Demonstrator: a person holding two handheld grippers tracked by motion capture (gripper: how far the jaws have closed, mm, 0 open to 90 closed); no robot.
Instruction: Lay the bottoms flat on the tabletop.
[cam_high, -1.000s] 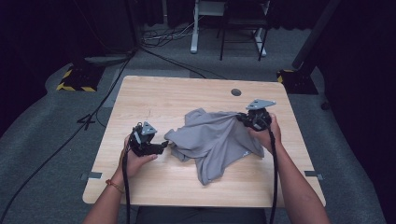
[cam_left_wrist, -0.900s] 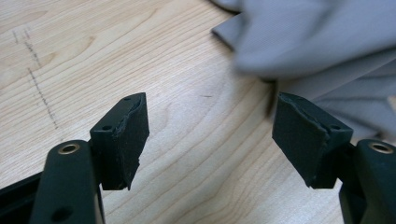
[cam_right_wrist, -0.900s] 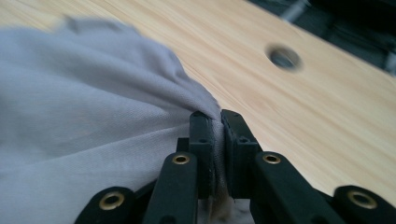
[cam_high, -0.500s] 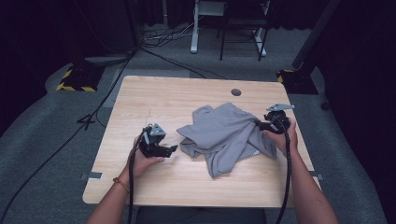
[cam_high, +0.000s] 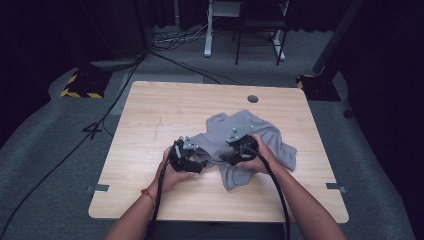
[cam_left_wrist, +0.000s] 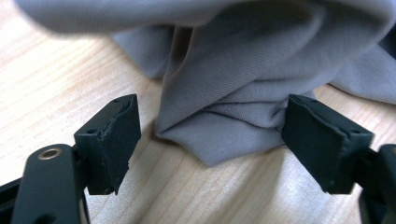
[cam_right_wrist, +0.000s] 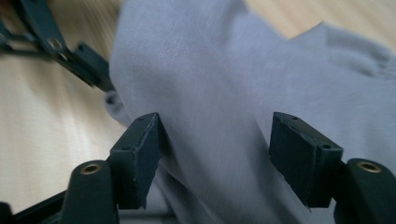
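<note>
The grey garment (cam_high: 250, 145) lies crumpled right of the bench's (cam_high: 150, 115) centre. Both grippers have come in from its outer edges. The left gripper (cam_left_wrist: 210, 140) and right gripper (cam_right_wrist: 215, 149) have just been opening, fingers wide around folds, unpressed: likely regrasping. A grommet hole (cam_high: 252, 98) sits beyond; nothing obstructs.

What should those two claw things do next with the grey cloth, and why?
Probably close the left gripper on the grey cloth. Its jaws, just opening, stand wide around a bunched fold on the table, not pinching it. The right gripper is open too.
</note>
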